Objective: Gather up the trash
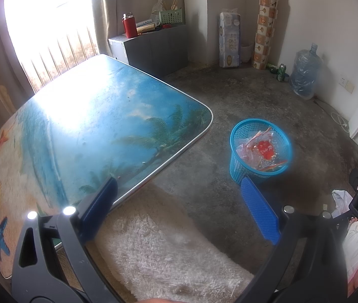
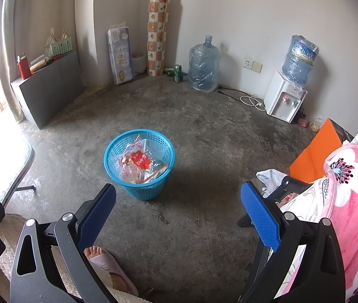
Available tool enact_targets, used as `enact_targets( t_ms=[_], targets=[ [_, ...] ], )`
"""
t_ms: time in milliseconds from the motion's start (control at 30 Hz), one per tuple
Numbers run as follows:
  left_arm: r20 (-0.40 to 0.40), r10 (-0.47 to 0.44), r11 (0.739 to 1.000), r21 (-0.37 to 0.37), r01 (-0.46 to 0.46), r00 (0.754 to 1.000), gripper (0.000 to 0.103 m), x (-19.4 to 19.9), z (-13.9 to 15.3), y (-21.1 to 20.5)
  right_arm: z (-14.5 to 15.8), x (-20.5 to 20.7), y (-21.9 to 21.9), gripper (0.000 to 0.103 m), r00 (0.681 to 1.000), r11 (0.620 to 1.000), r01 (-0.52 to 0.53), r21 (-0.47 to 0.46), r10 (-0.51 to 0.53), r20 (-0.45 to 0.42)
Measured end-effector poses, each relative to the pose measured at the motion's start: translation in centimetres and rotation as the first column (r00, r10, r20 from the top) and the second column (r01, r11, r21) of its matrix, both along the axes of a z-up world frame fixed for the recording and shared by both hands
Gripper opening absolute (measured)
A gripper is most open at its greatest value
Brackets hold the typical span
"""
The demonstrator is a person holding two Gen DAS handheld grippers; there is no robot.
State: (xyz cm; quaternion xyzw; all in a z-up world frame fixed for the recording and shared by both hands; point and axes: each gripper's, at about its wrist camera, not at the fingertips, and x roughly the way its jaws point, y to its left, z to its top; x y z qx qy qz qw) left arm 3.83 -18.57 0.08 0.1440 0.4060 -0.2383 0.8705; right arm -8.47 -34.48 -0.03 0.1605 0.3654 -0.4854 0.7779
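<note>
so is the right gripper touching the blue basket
Apart. The right wrist view shows the right gripper open and empty, with bare concrete floor between its fingertips and the blue basket.

The basket [image 2: 139, 164] stands on the floor [image 2: 204, 151] right of the table [image 1: 90, 126] — wrappers [image 2: 138, 162] inside it; water jug [image 2: 203, 65] and dispenser [image 2: 283, 99] against the far wall.
</note>
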Motion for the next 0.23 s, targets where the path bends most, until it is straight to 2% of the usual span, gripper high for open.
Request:
enact_targets(
  t_ms=[233],
  targets=[
    [-0.001,-0.001,1.0,-0.001,0.001,1.0,0.094,0.01,0.03,-0.02,-0.15,-0.02,0.33,0.096,1.0,1.0,0.002,-0.001,-0.002,0.002]
  ],
)
